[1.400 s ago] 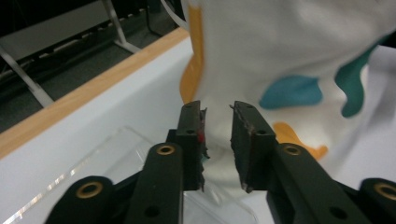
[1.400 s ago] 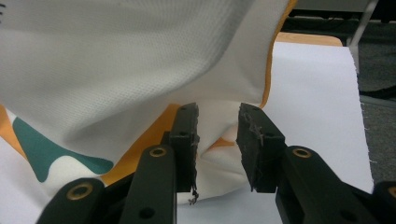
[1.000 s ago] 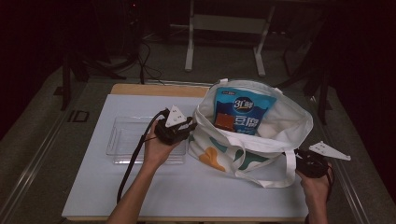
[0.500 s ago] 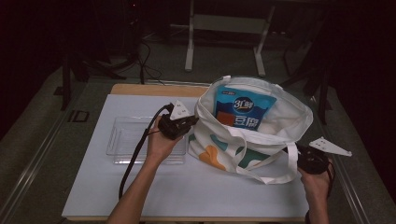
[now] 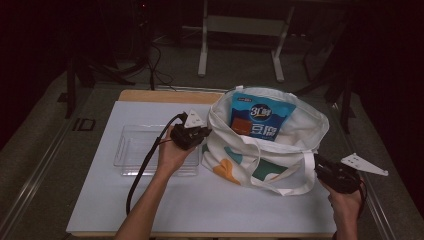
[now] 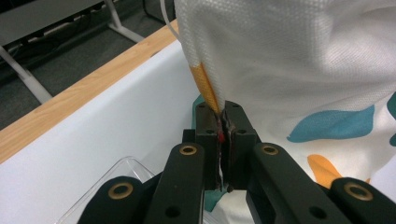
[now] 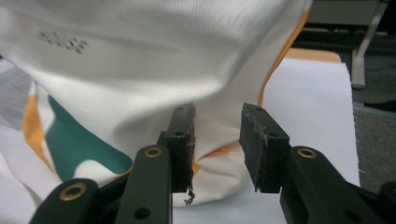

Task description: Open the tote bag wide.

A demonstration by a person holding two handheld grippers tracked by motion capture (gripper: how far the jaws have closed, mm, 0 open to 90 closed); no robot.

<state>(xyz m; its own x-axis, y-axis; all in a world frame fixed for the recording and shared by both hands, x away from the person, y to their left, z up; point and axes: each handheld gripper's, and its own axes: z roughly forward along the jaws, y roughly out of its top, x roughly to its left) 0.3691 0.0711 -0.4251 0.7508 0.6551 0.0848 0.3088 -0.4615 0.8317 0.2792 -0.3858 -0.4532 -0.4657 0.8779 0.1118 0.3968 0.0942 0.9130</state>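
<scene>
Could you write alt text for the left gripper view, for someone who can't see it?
Seen along the left gripper, its two black jaws are shut on a fold of a white canvas tote bag printed with orange and teal shapes. Behind lie the white table top, its wooden edge, and a corner of a clear plastic tray.

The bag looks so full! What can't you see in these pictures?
- Bag, high view: its cloth hides the lower half of the blue packet and anything under it.
- Right gripper, right gripper view: the bag is blurred; whether the pads touch it is unclear.
- Left gripper, left gripper view: shut jaws hide the pinched cloth.
- Tray, high view: the left hand covers part.
</scene>
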